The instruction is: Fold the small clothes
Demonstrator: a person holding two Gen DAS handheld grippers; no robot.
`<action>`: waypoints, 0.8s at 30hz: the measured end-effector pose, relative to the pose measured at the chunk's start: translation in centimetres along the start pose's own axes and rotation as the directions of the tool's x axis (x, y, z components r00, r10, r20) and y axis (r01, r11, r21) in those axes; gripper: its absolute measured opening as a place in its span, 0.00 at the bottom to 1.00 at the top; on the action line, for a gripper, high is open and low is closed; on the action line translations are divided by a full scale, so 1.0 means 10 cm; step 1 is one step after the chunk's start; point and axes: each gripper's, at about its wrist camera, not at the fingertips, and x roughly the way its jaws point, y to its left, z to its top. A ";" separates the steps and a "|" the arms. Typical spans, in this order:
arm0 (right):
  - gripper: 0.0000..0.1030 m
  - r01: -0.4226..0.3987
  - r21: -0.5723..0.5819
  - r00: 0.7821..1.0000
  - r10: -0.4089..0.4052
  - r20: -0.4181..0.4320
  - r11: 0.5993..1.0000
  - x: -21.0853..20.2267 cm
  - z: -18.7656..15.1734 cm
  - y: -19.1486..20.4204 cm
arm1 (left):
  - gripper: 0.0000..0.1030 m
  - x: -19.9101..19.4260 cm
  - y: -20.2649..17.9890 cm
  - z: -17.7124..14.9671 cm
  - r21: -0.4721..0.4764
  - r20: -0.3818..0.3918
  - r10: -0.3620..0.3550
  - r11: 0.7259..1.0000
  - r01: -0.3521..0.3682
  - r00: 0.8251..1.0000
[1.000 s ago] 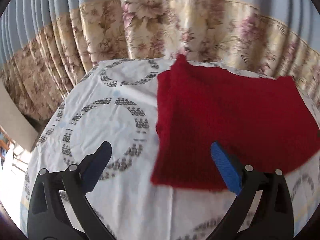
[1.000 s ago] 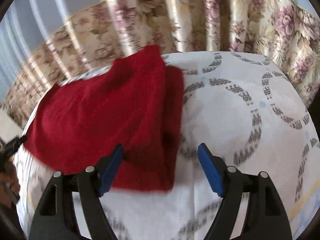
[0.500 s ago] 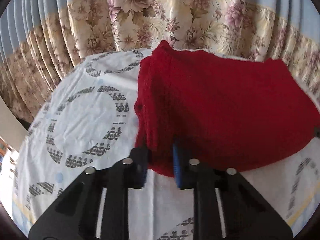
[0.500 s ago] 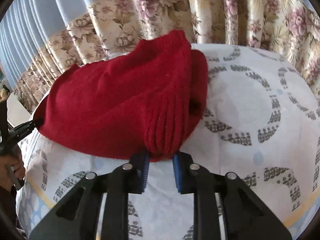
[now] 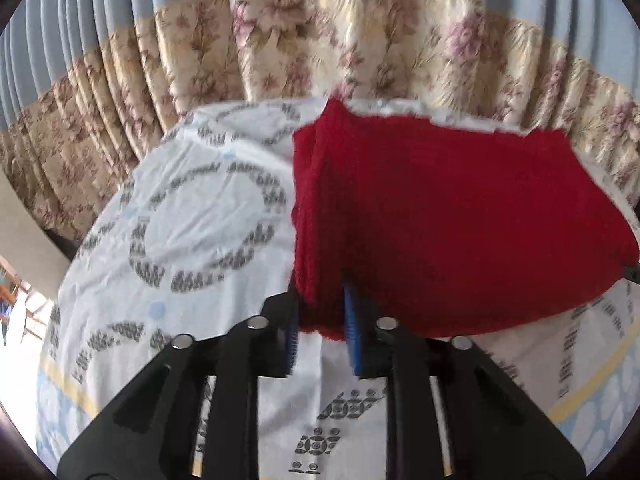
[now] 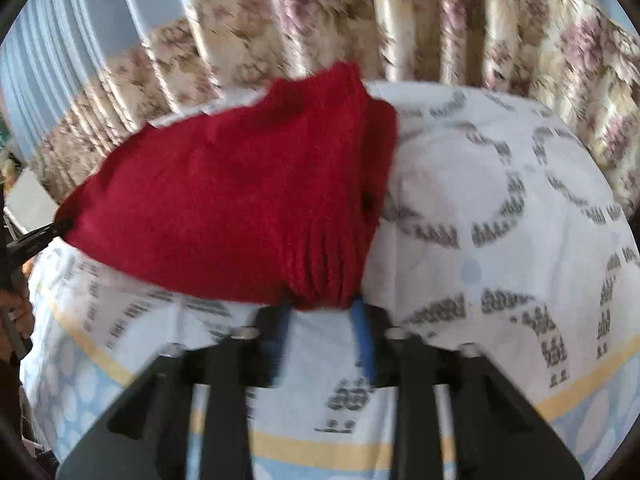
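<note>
A red knit garment (image 5: 440, 220) lies folded on the patterned sheet, its near edge raised off the sheet. My left gripper (image 5: 322, 332) has the garment's near left corner between its blue pads; its jaws are opening while the knit still fills the gap. In the right wrist view the same garment (image 6: 240, 208) bunches into ribs at its near right corner, between the pads of my right gripper (image 6: 322, 320), whose jaws are also opening. The left gripper's tip (image 6: 36, 236) shows at the garment's far corner there.
The white sheet (image 5: 192, 208) with grey ring prints and a yellow-and-blue border covers the table (image 6: 500, 184). A floral curtain (image 5: 320, 40) hangs close behind the far edge. A hand (image 6: 12, 312) shows at the left rim of the right wrist view.
Both grippers were wide open a second ago, then closed on the garment's near corners and lifted its near edge. Their jaws now stand a little wider than half a second ago.
</note>
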 end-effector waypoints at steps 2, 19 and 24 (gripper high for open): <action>0.53 -0.030 0.038 0.999 0.029 0.029 0.999 -0.10 -0.01 -0.11 | 0.45 -0.02 0.04 -0.03 0.001 0.006 0.031 1.000 -0.031 1.000; 0.60 0.045 0.102 0.998 -0.049 0.032 0.994 0.53 0.94 -0.20 | 0.81 0.27 -0.66 0.94 0.015 0.100 -0.039 0.999 0.037 0.994; 0.71 0.056 0.123 0.998 -0.053 -0.023 0.991 0.81 0.99 -0.22 | 0.84 0.37 -1.00 0.95 0.025 0.088 -0.101 0.995 0.100 0.991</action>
